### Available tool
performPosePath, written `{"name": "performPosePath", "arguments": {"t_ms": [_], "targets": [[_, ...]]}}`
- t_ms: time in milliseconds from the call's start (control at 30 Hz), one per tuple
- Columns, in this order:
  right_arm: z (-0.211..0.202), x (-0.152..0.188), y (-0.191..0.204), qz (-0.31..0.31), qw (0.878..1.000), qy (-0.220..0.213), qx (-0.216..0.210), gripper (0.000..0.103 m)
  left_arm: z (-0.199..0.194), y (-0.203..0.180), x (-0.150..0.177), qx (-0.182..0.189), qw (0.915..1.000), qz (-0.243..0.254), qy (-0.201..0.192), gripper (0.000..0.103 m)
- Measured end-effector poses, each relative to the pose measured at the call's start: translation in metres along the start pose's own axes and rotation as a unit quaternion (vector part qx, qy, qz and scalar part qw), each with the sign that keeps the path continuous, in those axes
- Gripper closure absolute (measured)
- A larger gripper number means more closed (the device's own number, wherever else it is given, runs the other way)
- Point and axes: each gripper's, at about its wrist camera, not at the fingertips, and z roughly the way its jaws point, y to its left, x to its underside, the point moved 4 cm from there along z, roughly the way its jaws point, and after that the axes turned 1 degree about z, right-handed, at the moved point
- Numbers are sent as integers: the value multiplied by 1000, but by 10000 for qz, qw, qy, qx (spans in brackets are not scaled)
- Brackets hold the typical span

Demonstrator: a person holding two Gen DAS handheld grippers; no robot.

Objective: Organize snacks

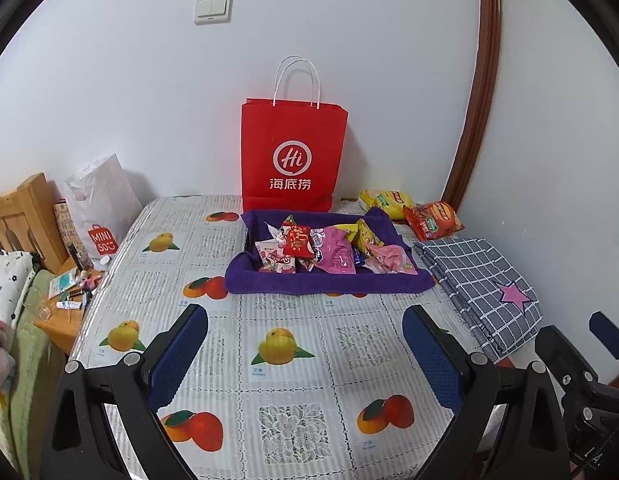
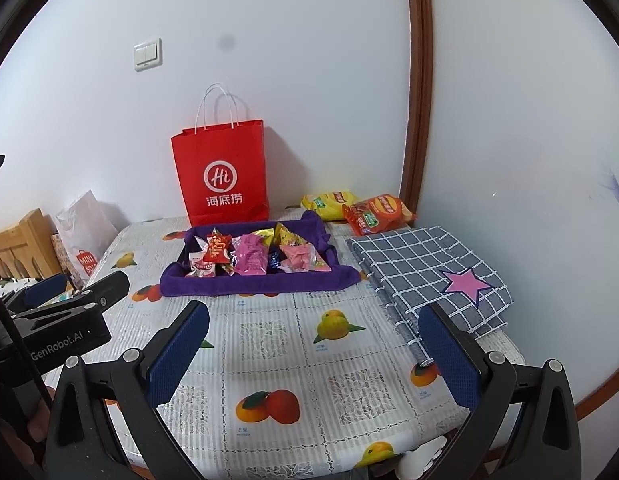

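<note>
Left wrist view. The left gripper hangs above the near part of the table, its two blue-padded fingers spread wide with nothing between them. The table is covered by a fruit-print cloth. Toward the far side lies a purple tray lined with cloth, holding loose snack packets: a red packet propped near the middle, a pink packet to its right, a yellow packet behind that, and a pale pink packet at the right end. A red paper bag with white cord handles stands upright against the wall, directly behind the tray. Right of the tray, outside it, a yellow chip bag and a red chip bag lie flat at the table's far corner, touching each other. A folded grey checked cloth with a pink star lies along the right edge. At the lower right, part of the right gripper enters the picture.

Right wrist view. The right gripper is likewise held wide open and empty over the near table edge. The tray sits ahead and left of centre, with both chip bags beyond its right corner. The checked cloth lies just ahead of the right finger. The left gripper's body is visible at the left edge; its finger spacing cannot be judged here.
</note>
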Motion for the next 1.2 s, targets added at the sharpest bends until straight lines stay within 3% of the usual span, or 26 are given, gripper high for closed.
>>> {"name": "performPosePath", "arguments": {"t_ms": [1200], "targets": [[-4,6,4,35,9999,1,-110,0,-1,1,5,31,9999,-132,39,4]]}}
